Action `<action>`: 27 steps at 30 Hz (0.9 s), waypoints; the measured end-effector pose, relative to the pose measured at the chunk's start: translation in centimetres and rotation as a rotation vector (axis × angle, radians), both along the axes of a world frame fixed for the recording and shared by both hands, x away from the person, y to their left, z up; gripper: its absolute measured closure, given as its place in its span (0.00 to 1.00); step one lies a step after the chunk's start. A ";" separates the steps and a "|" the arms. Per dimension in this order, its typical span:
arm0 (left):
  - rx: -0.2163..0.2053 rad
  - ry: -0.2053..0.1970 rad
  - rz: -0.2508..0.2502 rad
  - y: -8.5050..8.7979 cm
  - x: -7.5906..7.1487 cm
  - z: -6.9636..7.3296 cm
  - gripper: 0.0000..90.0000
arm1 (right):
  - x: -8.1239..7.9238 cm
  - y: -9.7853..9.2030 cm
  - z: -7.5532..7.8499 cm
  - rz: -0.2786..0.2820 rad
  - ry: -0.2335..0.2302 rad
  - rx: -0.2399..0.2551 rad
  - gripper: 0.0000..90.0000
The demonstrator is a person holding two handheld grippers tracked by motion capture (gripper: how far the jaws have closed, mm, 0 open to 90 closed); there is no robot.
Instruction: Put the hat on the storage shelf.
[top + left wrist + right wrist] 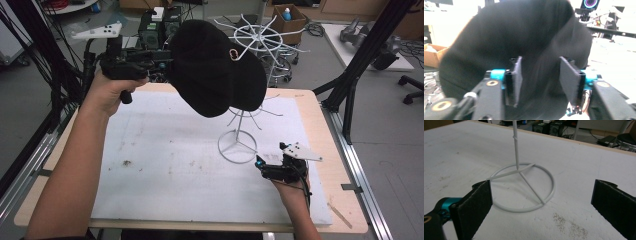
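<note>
A black cap (215, 70) is seen in the upper middle of the high view, draped over the top of a white wire stand (239, 135) whose round base rests on the white mat (150, 165) right of centre. The left gripper (165, 62) is held level at the upper left of that view, its tips right at the cap's left edge. In the left gripper view the cap (519, 40) fills the space ahead and between the jaws, which are parted, with a gap visible beside each pad; the cloth is not pinched, so this gripper is released.

The right gripper (260, 167) is seen low on the mat at the lower right of the high view, just beside the stand's ring base. In the right gripper view the jaws are spread wide, with the ring base (524, 187) lying on the mat ahead and between them, untouched; the thin upright rod is seen rising from the ring's crossbars.
</note>
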State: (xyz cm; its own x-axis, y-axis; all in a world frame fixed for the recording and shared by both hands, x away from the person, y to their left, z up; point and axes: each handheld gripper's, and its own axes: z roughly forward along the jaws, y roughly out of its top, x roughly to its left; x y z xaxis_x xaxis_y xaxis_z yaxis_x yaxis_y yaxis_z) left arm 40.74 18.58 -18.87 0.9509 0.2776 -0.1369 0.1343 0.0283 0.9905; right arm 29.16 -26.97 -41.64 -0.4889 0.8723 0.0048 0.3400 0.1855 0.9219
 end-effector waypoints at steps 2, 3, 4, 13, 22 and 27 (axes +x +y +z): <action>0.002 -0.001 0.012 0.3 -0.2 -0.1 0.51 | 0.0 0.1 0.0 0.000 0.001 -0.001 0.03; 0.002 0.002 0.015 0.5 -0.2 -0.2 0.50 | 0.0 0.1 0.0 0.003 0.002 -0.001 0.03; 0.002 0.002 0.015 0.5 -0.2 -0.2 0.48 | 0.0 0.1 0.0 0.002 0.001 -0.001 0.03; 0.048 0.024 0.091 2.5 -1.6 -2.8 0.36 | 0.0 0.0 0.0 0.002 -0.001 0.000 0.03; 0.121 0.052 0.143 4.3 -3.4 -6.8 0.32 | -0.1 -0.4 0.1 -0.002 -0.005 0.018 0.03; 0.206 0.046 0.285 5.8 -5.2 -10.7 0.32 | 0.1 -0.1 0.0 0.004 0.005 0.012 0.03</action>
